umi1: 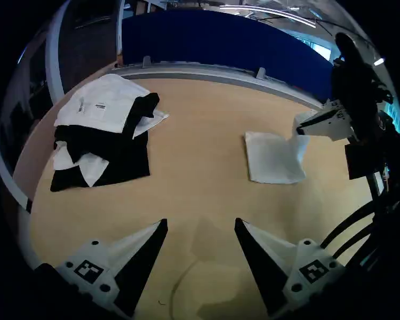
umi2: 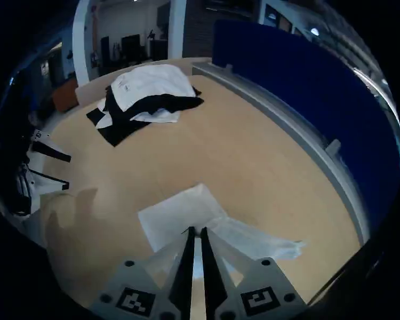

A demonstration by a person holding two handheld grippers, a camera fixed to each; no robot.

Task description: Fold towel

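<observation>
The right gripper (umi2: 196, 230) has its jaws pressed together on the near edge of the one white towel (umi2: 181, 213), lifting that edge off the wooden surface (umi2: 242, 154). The rest of the towel lies flat, its long axis running across the right gripper view. The left gripper (umi1: 200, 221) has its jaws wide apart above the surface. One pile of black and white clothes (umi1: 101, 133) lies well apart from the towel.
</observation>
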